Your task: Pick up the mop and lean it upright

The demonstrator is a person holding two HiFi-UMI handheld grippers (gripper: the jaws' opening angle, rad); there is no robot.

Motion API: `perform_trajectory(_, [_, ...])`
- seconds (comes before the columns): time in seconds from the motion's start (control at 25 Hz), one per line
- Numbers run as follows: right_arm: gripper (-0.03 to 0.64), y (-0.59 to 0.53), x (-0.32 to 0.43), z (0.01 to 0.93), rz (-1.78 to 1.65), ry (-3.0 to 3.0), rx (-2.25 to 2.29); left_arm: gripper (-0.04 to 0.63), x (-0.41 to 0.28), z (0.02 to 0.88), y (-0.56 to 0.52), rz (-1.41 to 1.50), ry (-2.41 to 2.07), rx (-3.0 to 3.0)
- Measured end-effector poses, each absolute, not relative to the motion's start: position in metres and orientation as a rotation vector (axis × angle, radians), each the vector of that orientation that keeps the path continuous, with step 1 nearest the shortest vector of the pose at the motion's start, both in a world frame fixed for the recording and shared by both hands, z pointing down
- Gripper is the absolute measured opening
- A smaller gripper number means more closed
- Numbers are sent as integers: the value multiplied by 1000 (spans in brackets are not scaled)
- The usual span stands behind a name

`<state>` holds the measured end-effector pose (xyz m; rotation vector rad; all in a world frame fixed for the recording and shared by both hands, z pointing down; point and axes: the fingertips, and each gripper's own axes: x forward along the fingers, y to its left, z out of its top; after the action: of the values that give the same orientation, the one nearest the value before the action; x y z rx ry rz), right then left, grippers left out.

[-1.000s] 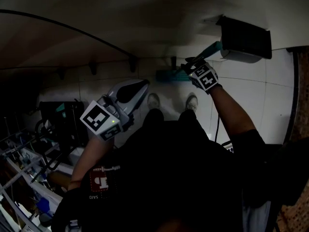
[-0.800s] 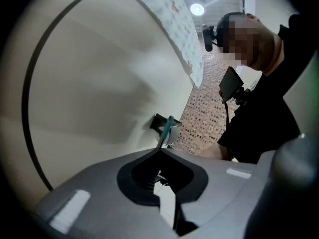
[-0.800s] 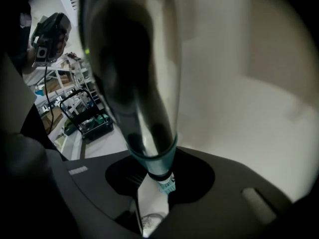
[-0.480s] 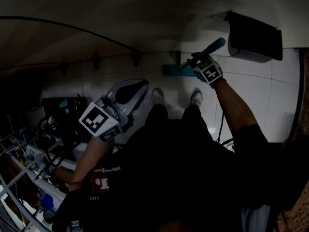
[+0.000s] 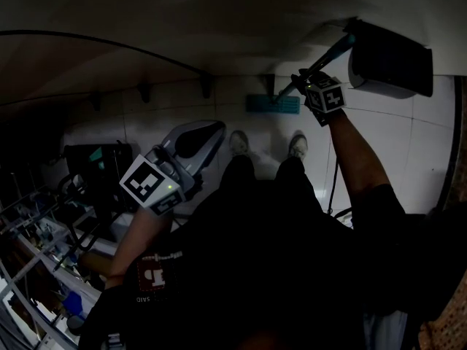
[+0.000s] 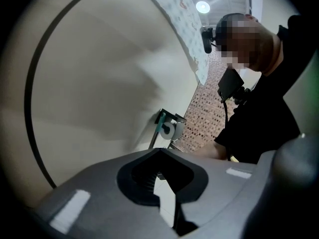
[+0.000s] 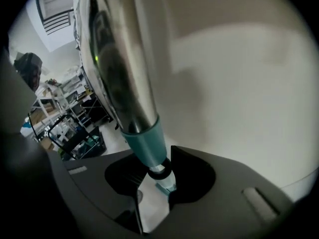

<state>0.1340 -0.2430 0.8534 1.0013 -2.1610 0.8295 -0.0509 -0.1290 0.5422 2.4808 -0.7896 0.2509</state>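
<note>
Right tongs [image 7: 158, 180] held the mop [image 7: 119, 68] by its handle near the wall [image 7: 239, 83], jaws easing open. Left tongs [image 6: 164, 198] stood apart, empty. The handle probably needed to rest firmly against the wall before full release.

Dark wall box [image 5: 390, 49] just beside mop handle [image 5: 332, 54]

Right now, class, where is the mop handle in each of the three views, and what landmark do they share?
Head view: mop handle, upper right, slanting upward.
Left gripper view: mop handle small and thin, near centre.
Right gripper view: mop handle large, from upper left down into the right hand-held gripper, whose opening jaws touch it.
Shared landmark: the pale wall behind it.
</note>
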Motion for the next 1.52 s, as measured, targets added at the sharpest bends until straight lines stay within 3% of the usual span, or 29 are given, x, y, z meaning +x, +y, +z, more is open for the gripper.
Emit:
perform_trajectory(0.44, [152, -261, 142, 860, 931, -2124, 1078, -6, -50, 545, -130, 233, -792, 2463])
perform_trajectory(0.56, [195, -256, 144, 864, 968, -2094, 1106, -5, -51, 545, -128, 254, -790, 2467])
perform_trajectory(0.76, [222, -215, 137, 860, 959, -2052, 1068, -5, -55, 526, -115, 198, -781, 2476])
perform_trajectory(1.08, [205, -150, 117, 814, 1074, -2087, 936, -6, -57, 490, -111, 164, -771, 2546])
perform_trajectory(1.28, [175, -145, 75, 712, 1018, -2363, 727, -5, -38, 464, -138, 61, -757, 2644])
perform_trajectory(1.52, [124, -140, 56, 520, 702, -2728, 581, -6, -14, 382, -141, -73, -748, 2772])
